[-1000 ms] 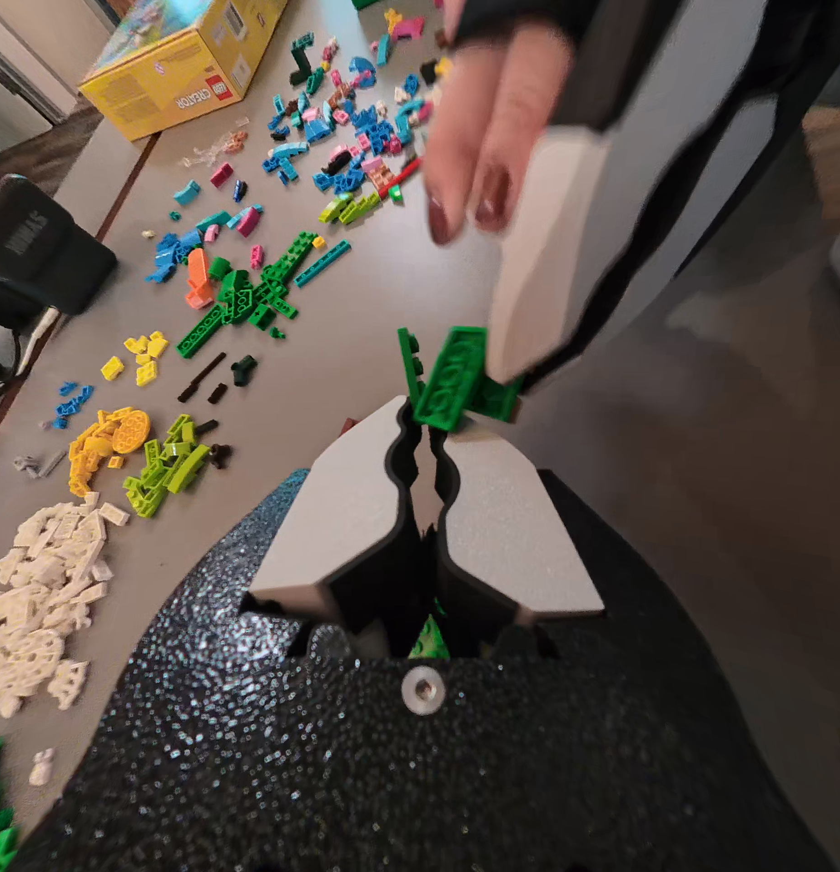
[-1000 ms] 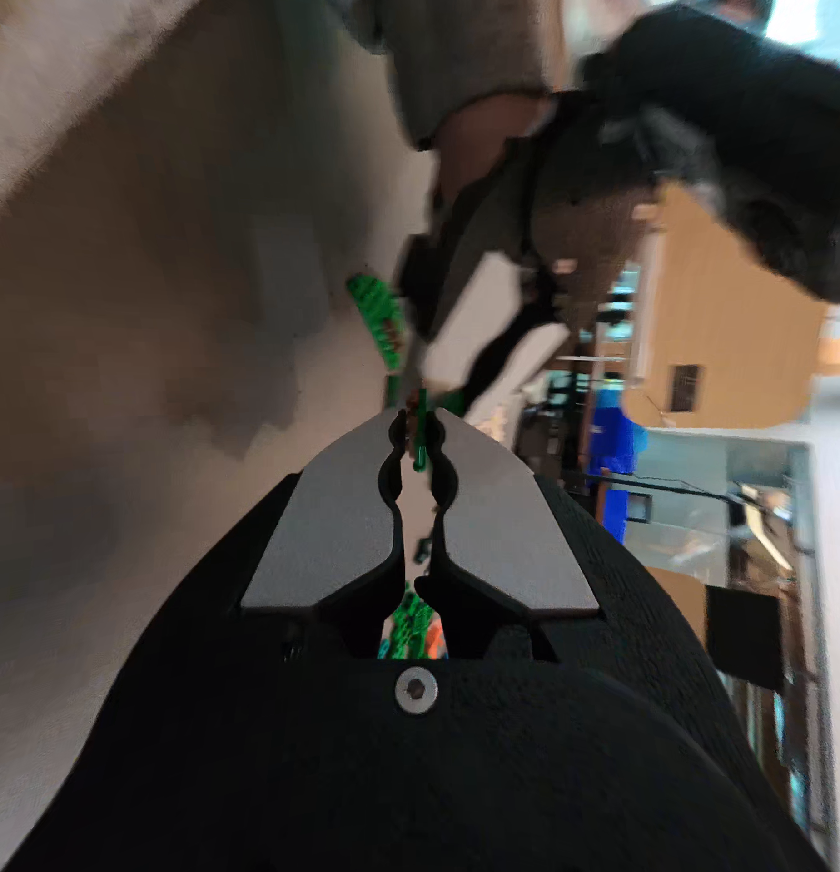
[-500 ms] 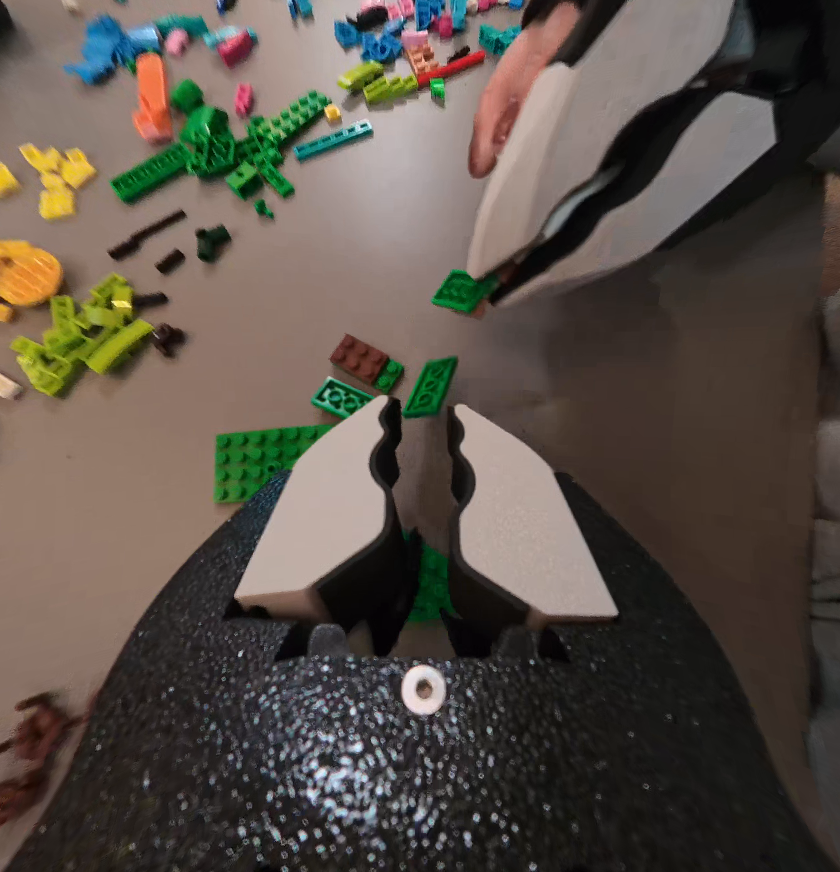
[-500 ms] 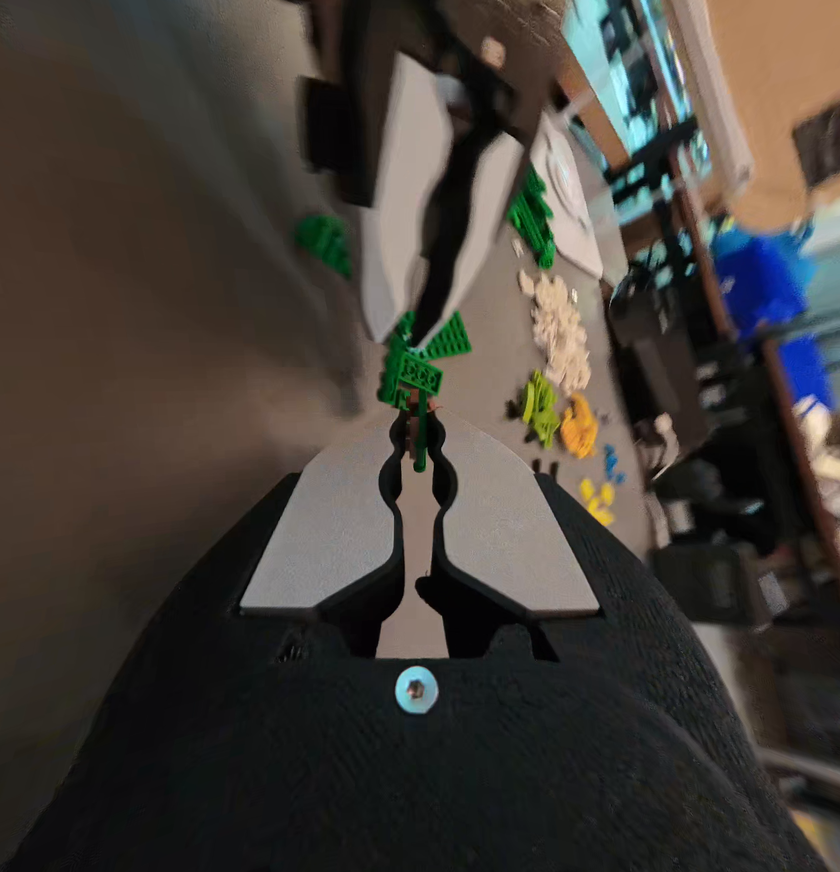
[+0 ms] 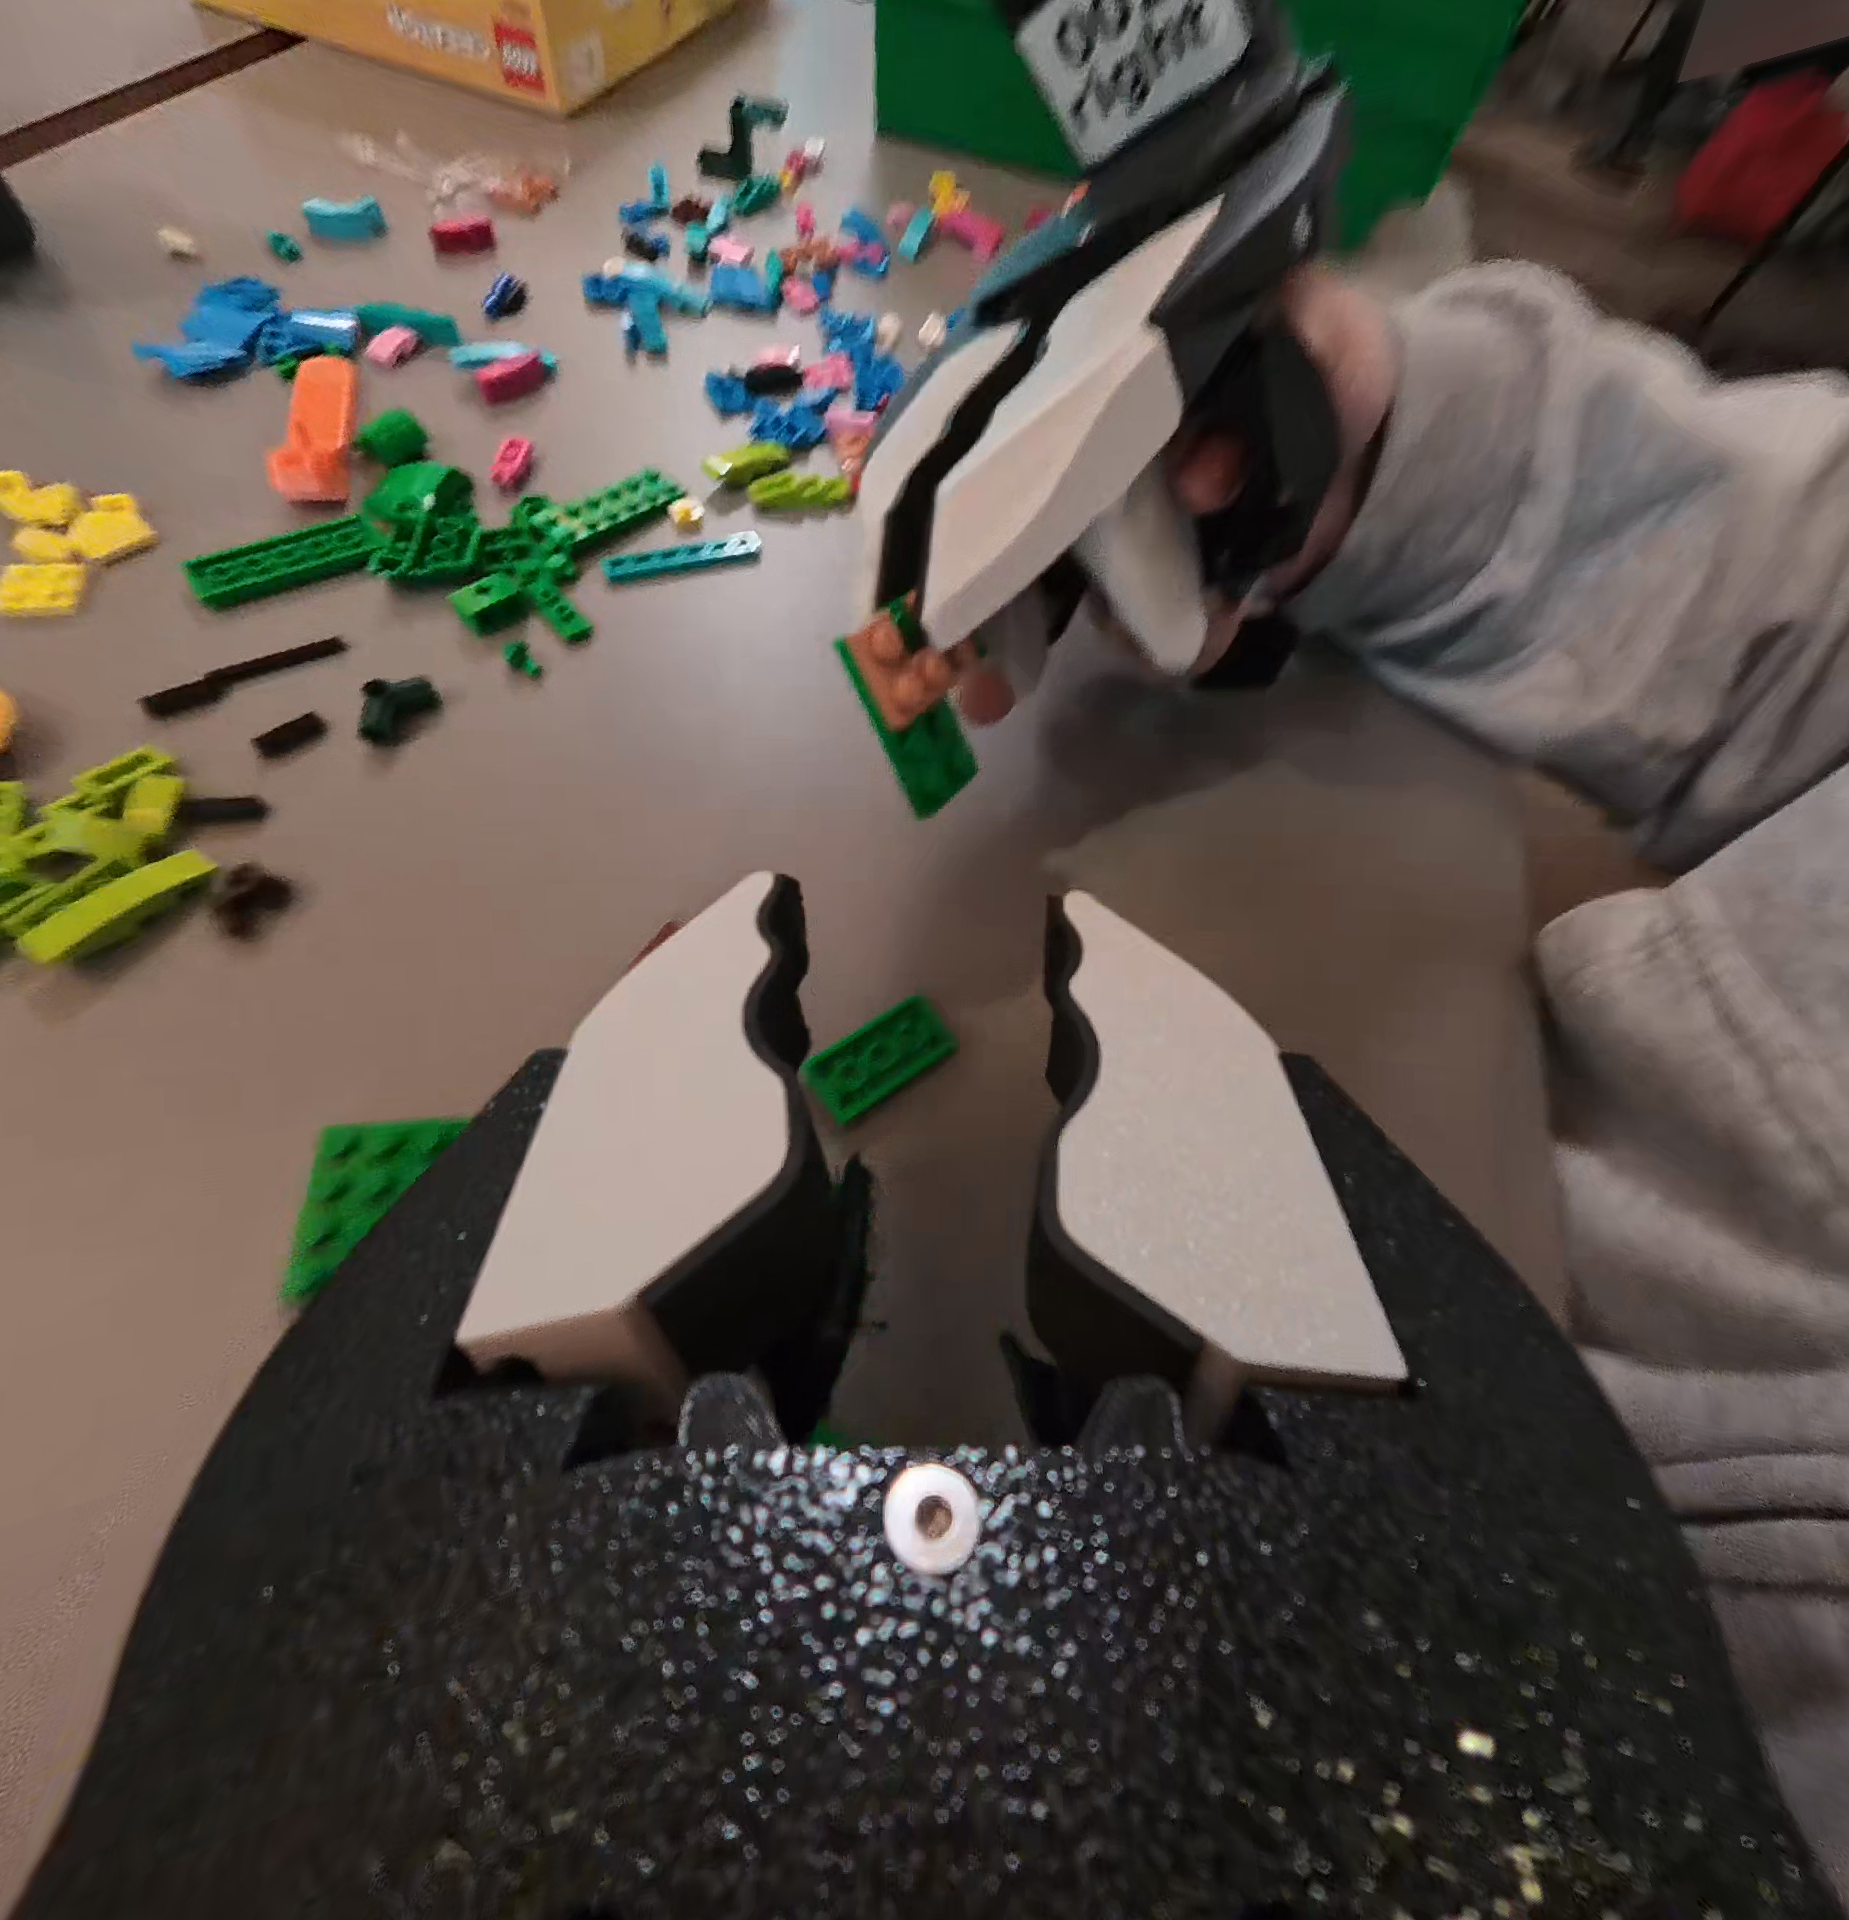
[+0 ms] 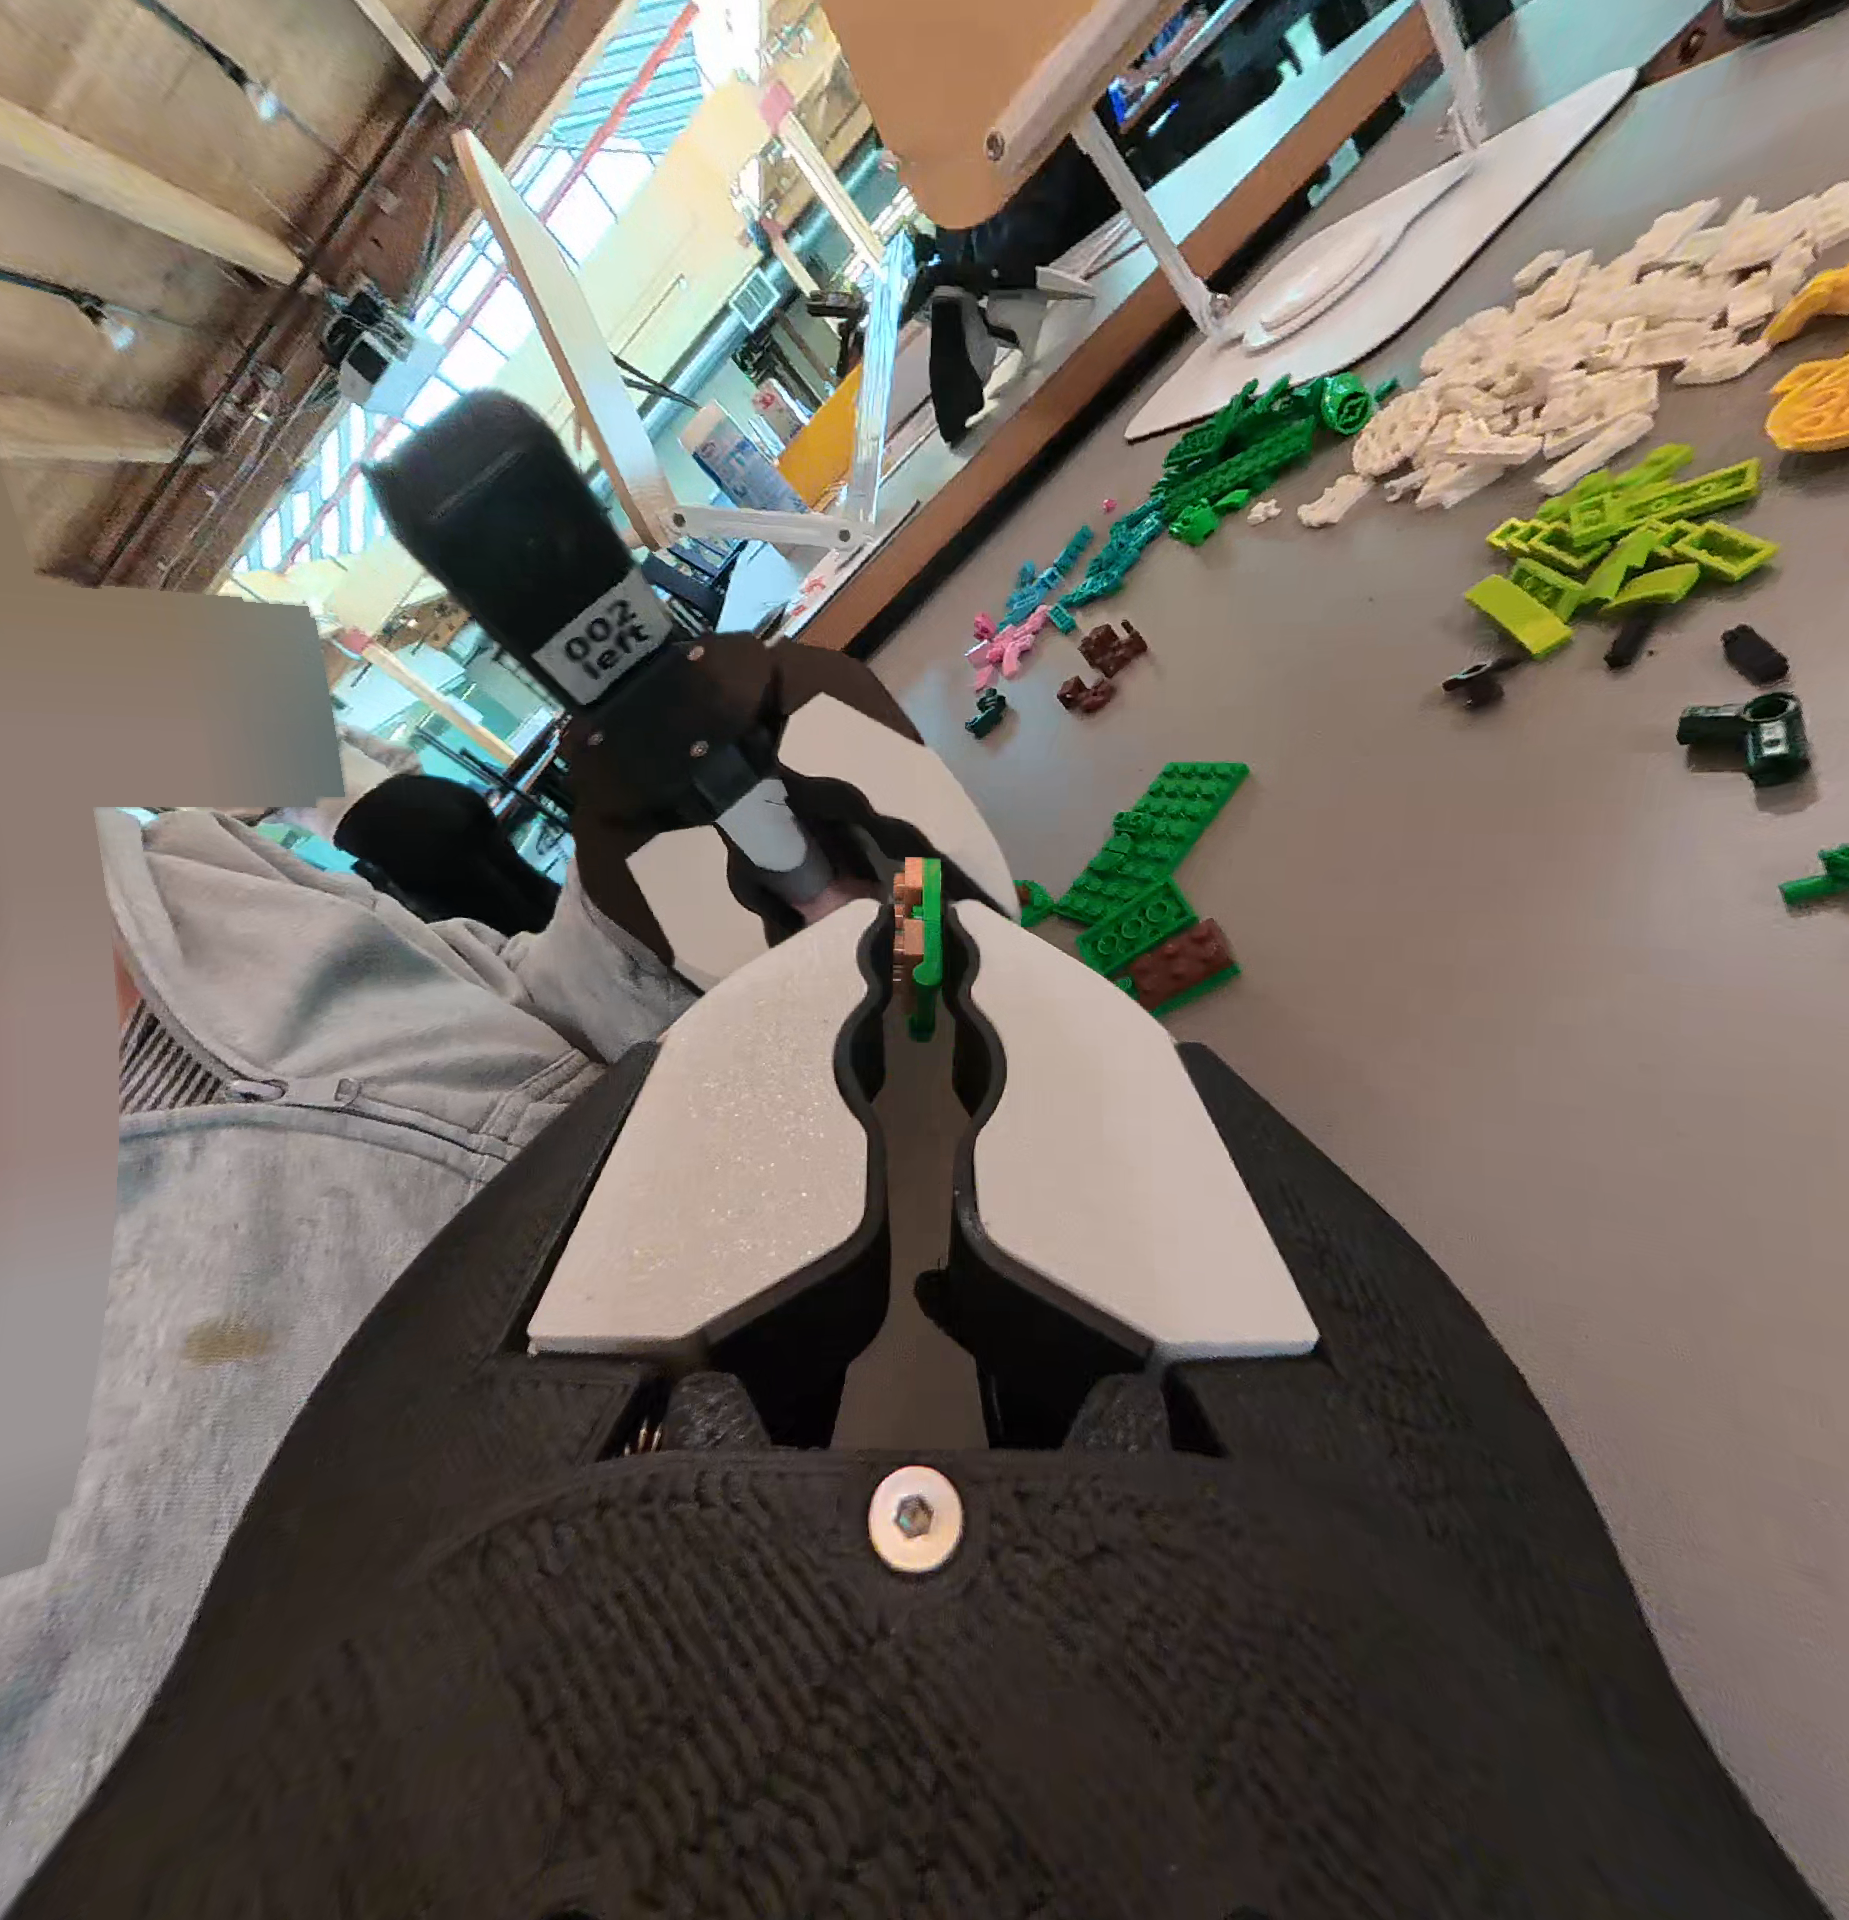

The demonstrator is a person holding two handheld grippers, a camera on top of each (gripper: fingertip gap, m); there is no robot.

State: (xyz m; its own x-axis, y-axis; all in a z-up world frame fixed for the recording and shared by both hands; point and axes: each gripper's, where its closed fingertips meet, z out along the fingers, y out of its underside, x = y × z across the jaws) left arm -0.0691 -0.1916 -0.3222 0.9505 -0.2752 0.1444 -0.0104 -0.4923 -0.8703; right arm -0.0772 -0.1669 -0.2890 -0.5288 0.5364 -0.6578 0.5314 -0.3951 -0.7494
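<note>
My left gripper (image 5: pixel 920 902) is open and empty above the grey table (image 5: pixel 546 831). A small green plate (image 5: pixel 878 1055) lies flat on the table between its fingers, and neither pad touches it. My right gripper (image 6: pixel 918 925) is shut on a green plate with a tan-brown brick on it (image 6: pixel 925 935), held on edge between both pads. In the left wrist view the right gripper (image 5: pixel 915 623) holds that plate (image 5: pixel 920 738) in the air, ahead of my left fingertips. The left gripper's white fingers (image 6: pixel 899 790) show spread apart behind the held plate.
A large green plate (image 5: pixel 369 1195) lies left of my left gripper; it also shows in the right wrist view (image 6: pixel 1180 831), beside a brown brick (image 6: pixel 1190 966). There are lime (image 5: pixel 78 862), green (image 5: pixel 452 540), blue-pink (image 5: pixel 754 281) and white (image 6: pixel 1585 343) brick piles, a yellow box (image 5: pixel 504 42) and a grey sleeve (image 5: pixel 1522 540).
A second ago both grippers met at green pieces in the air. My left jaws have since opened wide and are empty. The right gripper has kept its green plate and moved away.
</note>
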